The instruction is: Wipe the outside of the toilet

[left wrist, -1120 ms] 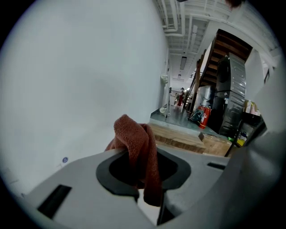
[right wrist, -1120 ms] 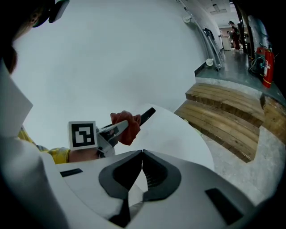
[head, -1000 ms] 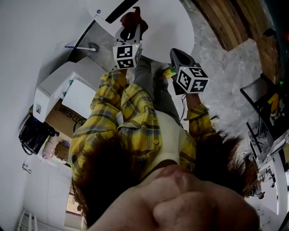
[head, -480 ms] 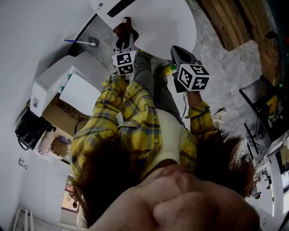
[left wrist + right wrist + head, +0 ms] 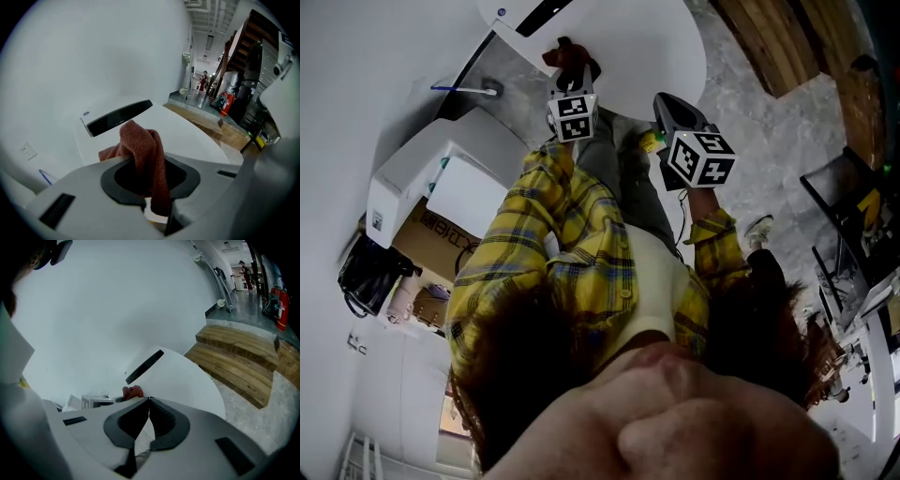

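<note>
Grippers, two. Left gripper [image 5: 572, 82] is pinching one rust-red terry cloth [image 5: 143, 154] over the closed lid of one glossy white toilet [image 5: 647, 47], near its black strip [image 5: 119, 119]. Right gripper [image 5: 149, 401] is hovering beside it, jaws pressed together on nothing. One brown cardboard box [image 5: 441, 234] is showing print too small to read. Yellow plaid shirt [image 5: 572, 253] is blocking the floor below. Wooden steps [image 5: 239, 357] are flanking the toilet.

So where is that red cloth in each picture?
Head view: red cloth top centre, against the white toilet.
Left gripper view: cloth centre, pinched in the jaws.
Right gripper view: cloth small, just above the jaws.
Shared landmark: black strip behind it.
</note>
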Demonstrator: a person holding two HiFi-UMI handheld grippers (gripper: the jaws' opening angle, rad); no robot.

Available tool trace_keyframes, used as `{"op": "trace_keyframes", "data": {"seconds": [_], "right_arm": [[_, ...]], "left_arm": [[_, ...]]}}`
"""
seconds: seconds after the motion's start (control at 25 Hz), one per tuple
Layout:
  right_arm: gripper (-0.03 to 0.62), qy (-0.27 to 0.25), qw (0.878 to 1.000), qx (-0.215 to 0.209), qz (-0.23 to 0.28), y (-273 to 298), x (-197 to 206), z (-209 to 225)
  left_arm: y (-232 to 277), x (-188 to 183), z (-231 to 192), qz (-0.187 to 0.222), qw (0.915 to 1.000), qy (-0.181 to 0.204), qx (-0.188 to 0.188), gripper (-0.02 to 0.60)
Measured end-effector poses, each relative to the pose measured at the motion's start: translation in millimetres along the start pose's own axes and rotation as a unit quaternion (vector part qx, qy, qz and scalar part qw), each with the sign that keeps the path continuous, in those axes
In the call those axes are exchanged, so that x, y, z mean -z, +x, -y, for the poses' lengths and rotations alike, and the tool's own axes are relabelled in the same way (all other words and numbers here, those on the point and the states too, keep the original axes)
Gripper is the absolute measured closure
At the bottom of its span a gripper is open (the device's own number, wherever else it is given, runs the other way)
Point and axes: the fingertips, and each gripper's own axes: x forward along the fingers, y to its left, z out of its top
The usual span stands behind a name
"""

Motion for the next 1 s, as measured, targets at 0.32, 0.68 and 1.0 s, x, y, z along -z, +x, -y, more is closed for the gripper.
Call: {"op": "trace_keyframes", "data": {"seconds": [0.32,0.68,1.0], "right_arm": [[0.568,0.019,1.0,0.012,0.005,-1,0,12],[0.568,0.033,0.999,0.025,0.014,-1,-4,20],[0.568,0.048,0.998,0.042,0.018,-4,-4,31]], "left_arm": [[31,-17,32,0.002,0.9985,0.033,0.043,0.483],[60,-58,64,0.022,0.9947,0.054,0.085,0.485],[80,-78,88,0.028,0.9887,0.089,0.118,0.483]]}}
